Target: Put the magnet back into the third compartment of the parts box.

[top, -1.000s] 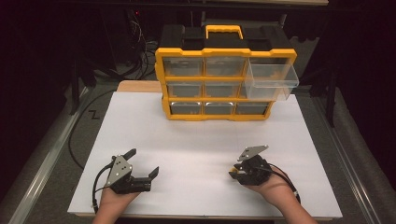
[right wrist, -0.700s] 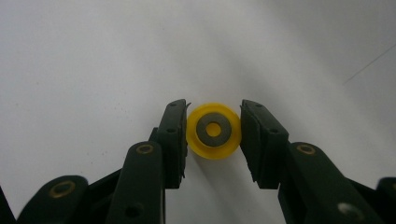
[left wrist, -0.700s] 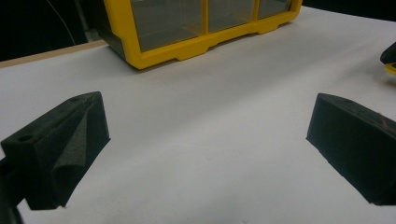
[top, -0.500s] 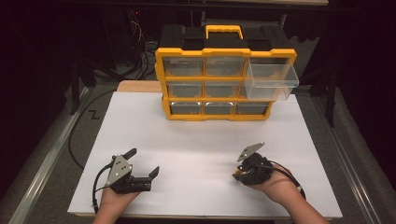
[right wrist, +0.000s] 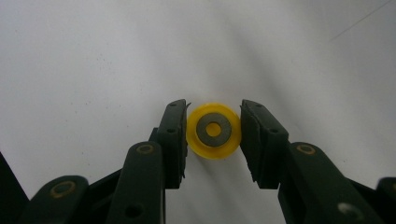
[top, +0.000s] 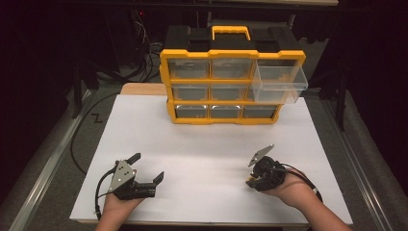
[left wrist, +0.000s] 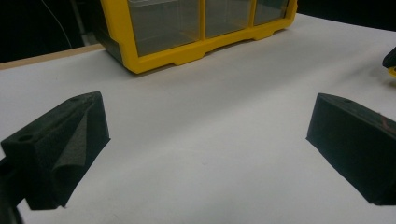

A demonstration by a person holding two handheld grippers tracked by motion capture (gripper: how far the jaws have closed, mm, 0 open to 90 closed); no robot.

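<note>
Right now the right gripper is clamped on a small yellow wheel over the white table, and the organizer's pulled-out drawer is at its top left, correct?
Not quite. The right gripper does clamp the yellow wheel, but the pulled-out drawer is at the organizer's top right, as the high view shows.

- The right gripper (right wrist: 214, 140) points down at a plain white table surface (right wrist: 93, 60).
- Its 2 black jaws rise from the bottom edge and clamp a small round yellow plastic wheel (right wrist: 214, 131) from the left and right sides.
- The wheel has a dark grey ring at its centre, with a yellow hub inside it.
</note>
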